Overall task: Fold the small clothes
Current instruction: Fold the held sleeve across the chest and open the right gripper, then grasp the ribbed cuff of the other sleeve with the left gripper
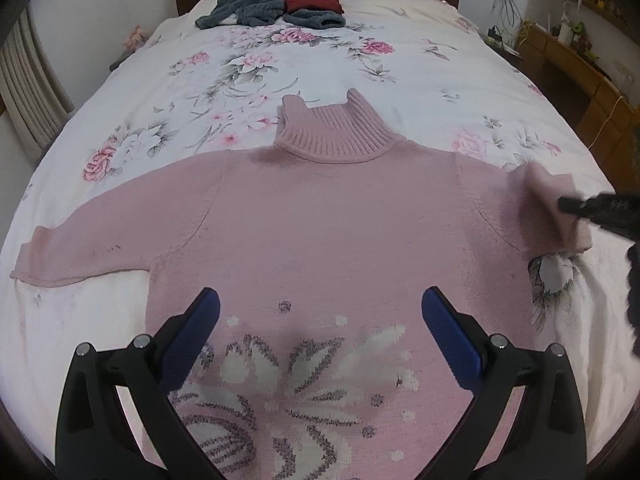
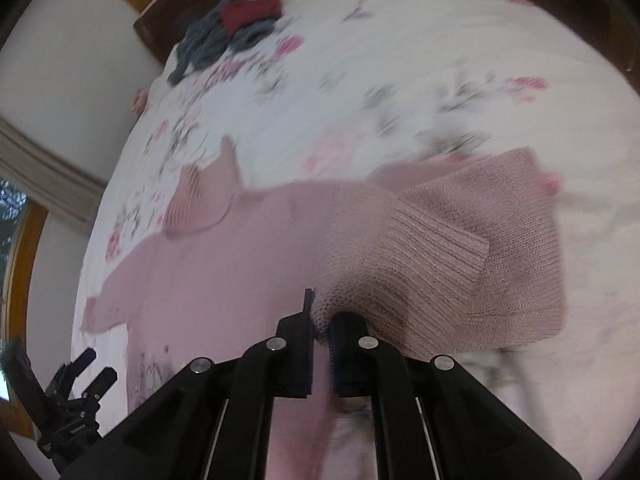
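Pink turtleneck sweater (image 1: 320, 216) flat, front up, on floral bedspread (image 1: 320, 60); collar toward headboard, one sleeve spread out to the side. Left hand-held gripper (image 1: 320, 312) over the lower front, fingers wide apart, nothing between them. Right hand-held gripper (image 2: 320, 320) clamped on cuff of the other sleeve (image 2: 460, 248), lifted and bent over toward the body. Grey and red clothes pile (image 1: 276, 0) near headboard, well apart.

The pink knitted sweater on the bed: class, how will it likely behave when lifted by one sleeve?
Probably floppy: the sleeve pinched by the right hand-held gripper already folds and sags. The pink sweater looks like a thick knit, so likely easy to grip. Its body would probably drag and stretch rather than lift flat.
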### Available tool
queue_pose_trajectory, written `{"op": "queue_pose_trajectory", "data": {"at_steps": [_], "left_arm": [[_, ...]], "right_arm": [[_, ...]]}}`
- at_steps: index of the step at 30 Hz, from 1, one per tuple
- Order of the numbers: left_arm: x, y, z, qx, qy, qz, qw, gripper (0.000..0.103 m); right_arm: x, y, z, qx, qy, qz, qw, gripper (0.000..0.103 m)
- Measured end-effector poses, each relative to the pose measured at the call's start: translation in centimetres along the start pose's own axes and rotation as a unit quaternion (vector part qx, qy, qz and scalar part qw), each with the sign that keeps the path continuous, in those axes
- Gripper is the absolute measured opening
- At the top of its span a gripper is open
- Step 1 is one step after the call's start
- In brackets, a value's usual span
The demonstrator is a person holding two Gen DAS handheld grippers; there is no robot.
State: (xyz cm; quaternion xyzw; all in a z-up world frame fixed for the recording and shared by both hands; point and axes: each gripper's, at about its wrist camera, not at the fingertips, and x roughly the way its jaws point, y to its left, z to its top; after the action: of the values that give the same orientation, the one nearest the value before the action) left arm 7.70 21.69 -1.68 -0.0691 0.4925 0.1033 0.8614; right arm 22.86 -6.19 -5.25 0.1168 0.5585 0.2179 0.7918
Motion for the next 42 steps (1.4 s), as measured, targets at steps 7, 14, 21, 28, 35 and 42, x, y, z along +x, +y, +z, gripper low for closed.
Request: {"op": "queue_pose_trajectory", "data": {"at_steps": [7, 14, 21, 28, 35, 42], "left_arm": [[1.2, -1.2, 1.1, -0.011, 0.011, -0.029, 0.9994, 0.1], [3.5, -4.8, 2.3, -0.019, 0.037, -0.09, 0.9951, 0.099], [6.4, -11.7, 3.9, -0.007, 0.068, -0.184, 0.9805, 0.099], [11.9, -18.7, 5.0, 0.009, 0.121, -0.215, 0.9691, 0.063], [13.0, -20.4, 4.9, -0.008, 0.131, -0.226, 0.9653, 0.013], [8.2, -14.4, 5.9, -0.03, 0.044, -0.235, 0.9705, 0.011]], "right_arm": [[5.0, 1.1, -2.0, -0.039, 0.052, -0.029, 0.997, 0.013], [2.2, 0.3, -3.9, -0.08, 0.058, 0.004, 0.995, 0.032], [-2.9, -5.2, -5.0, -0.049, 0.025, -0.036, 0.998, 0.037], [-4.3, -9.2, -6.0, -0.009, 0.019, -0.043, 0.999, 0.037], [-4.6, -11.2, -6.6, 0.013, 0.018, -0.053, 0.998, 0.037], [-5.3, -10.7, -6.0, 0.009, 0.004, -0.064, 0.998, 0.037]]}}
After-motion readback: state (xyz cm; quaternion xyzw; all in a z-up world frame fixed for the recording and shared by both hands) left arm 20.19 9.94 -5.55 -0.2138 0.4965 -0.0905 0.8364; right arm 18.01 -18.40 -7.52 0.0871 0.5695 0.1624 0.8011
